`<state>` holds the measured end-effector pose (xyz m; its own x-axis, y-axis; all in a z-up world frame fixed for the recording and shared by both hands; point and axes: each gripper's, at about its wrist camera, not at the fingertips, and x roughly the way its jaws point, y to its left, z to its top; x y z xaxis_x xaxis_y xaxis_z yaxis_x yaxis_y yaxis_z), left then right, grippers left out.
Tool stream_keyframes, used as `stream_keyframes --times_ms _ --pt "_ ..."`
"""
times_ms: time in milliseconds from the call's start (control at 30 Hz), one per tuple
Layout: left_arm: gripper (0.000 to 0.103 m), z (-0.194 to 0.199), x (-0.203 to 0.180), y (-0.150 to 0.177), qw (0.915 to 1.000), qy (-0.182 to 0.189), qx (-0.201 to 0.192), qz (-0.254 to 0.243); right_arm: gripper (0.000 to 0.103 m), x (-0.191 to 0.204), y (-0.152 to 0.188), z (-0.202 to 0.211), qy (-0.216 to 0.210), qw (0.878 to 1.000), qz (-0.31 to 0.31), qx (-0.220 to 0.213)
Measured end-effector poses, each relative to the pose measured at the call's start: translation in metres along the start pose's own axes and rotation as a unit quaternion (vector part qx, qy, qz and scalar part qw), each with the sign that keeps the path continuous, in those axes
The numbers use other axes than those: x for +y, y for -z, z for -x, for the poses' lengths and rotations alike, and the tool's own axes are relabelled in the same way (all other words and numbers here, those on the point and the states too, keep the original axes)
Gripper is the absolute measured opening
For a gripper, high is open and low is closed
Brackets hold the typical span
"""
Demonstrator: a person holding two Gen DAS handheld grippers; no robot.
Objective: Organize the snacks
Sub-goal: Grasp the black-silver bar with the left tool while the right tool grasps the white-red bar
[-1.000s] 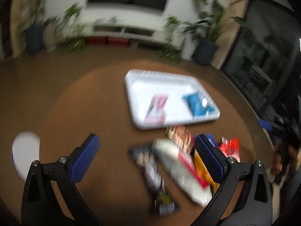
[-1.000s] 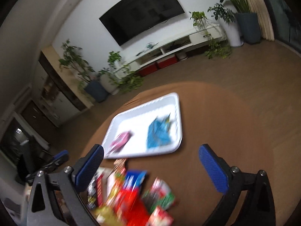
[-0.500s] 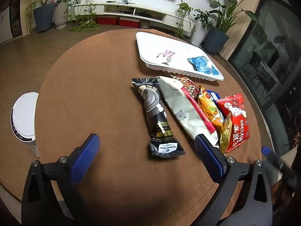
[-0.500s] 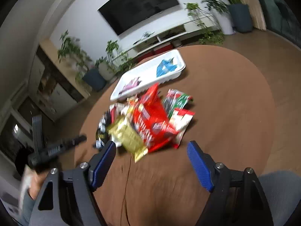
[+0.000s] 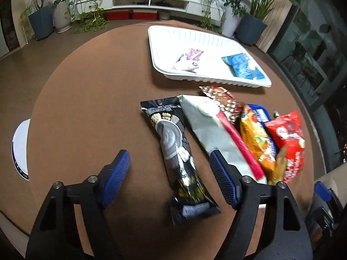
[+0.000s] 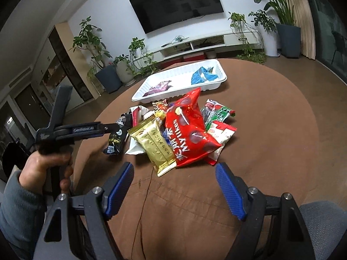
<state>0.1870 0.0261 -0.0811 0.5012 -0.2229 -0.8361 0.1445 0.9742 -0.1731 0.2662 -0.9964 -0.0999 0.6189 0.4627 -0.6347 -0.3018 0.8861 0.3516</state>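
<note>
My left gripper (image 5: 169, 173) is closing its fingers around the black packet (image 5: 175, 151), not yet pinching; next, lift it to the tray (image 5: 156, 49). My right gripper (image 6: 174, 188) hangs open and empty.

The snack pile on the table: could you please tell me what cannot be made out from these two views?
- Blue packet: left wrist view, mostly buried under the orange bag and red bag.
- Black packet: its near-end label is blurred there; in the right wrist view the left gripper covers it.
- Pink packet in the white tray: print too small to read.
</note>
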Motion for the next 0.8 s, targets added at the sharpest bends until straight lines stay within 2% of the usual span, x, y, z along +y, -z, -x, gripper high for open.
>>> stream_keyframes --times_ms 33,133,300,367,467,633,800 --pt "0.072 -0.007 0.001 -0.004 1.0000 -0.005 0.006 -0.005 0.079 0.000 0.000 0.000 0.000 1.000 0.002 0.000" --pt "0.052 -0.025 0.002 -0.008 0.9996 -0.002 0.026 -0.012 0.076 0.003 -0.002 0.000 -0.006 1.000 0.009 0.004" --pt "0.047 -0.030 -0.004 -0.011 0.9990 -0.012 0.025 -0.036 0.073 0.015 -0.007 0.000 -0.024 0.999 0.030 0.004" --pt "0.032 -0.031 -0.005 -0.012 0.9987 -0.004 0.027 -0.043 0.072 0.020 -0.010 -0.003 -0.030 0.999 0.037 0.006" --pt "0.025 -0.030 -0.007 -0.010 0.9980 -0.005 0.027 -0.057 0.069 0.023 -0.012 -0.008 -0.035 0.999 0.038 0.014" --pt "0.023 -0.025 -0.005 -0.004 0.9976 0.003 0.024 -0.066 0.067 0.031 -0.019 -0.008 -0.046 0.998 0.048 0.014" --pt "0.022 -0.014 0.007 0.008 0.9984 0.024 0.020 -0.047 0.064 0.041 -0.026 -0.012 -0.071 0.996 0.058 0.015"
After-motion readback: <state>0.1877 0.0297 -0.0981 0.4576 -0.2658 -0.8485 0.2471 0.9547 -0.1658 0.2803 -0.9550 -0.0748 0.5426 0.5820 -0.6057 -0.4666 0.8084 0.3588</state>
